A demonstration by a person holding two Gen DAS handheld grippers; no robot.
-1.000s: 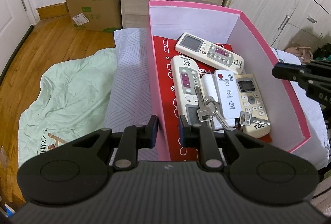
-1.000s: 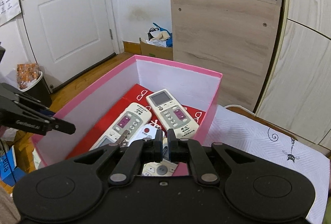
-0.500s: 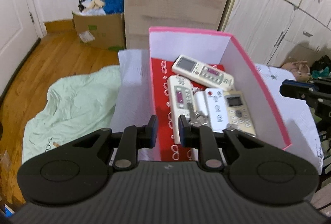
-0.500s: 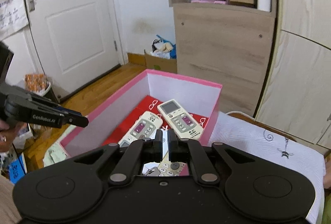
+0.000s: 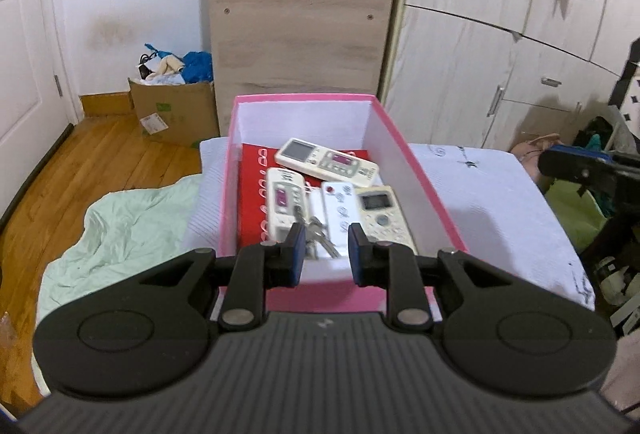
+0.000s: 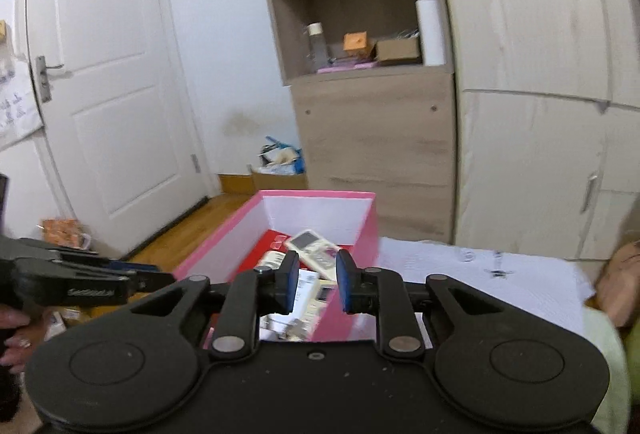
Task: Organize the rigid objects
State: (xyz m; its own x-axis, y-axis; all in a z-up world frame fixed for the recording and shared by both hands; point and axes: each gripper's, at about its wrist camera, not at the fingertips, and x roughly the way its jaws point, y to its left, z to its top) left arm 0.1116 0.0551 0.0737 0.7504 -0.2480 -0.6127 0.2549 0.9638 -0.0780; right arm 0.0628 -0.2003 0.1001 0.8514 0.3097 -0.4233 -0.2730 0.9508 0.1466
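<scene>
A pink box [image 5: 300, 117] stands on a white cloth-covered surface [image 5: 480, 201]. Inside lie several remotes: one with a grey screen [image 5: 326, 159] at the back, a long white one [image 5: 284, 205] on the left, a small white one [image 5: 340, 209] and a beige one [image 5: 382, 211]. A bunch of keys [image 5: 318, 238] rests on them near the front. My left gripper [image 5: 323, 254] hovers above the box's near end, its jaws opening with nothing between them. My right gripper [image 6: 317, 282] hangs over the box [image 6: 316, 209] from the other side, jaws also opening and empty.
A wooden shelf cabinet [image 5: 300, 41] and pale wardrobe doors [image 5: 500, 53] stand behind the box. A cardboard box [image 5: 176, 109] of clutter sits on the wood floor, and a green cloth [image 5: 120, 230] lies left. A white door [image 6: 108, 93] is at far left. A hand [image 6: 12, 334] holds the left gripper.
Both grippers have drawn back and upward from the box, so it looks smaller and farther. The right jaws, shut before, now stand apart; the left jaws have widened a little.
</scene>
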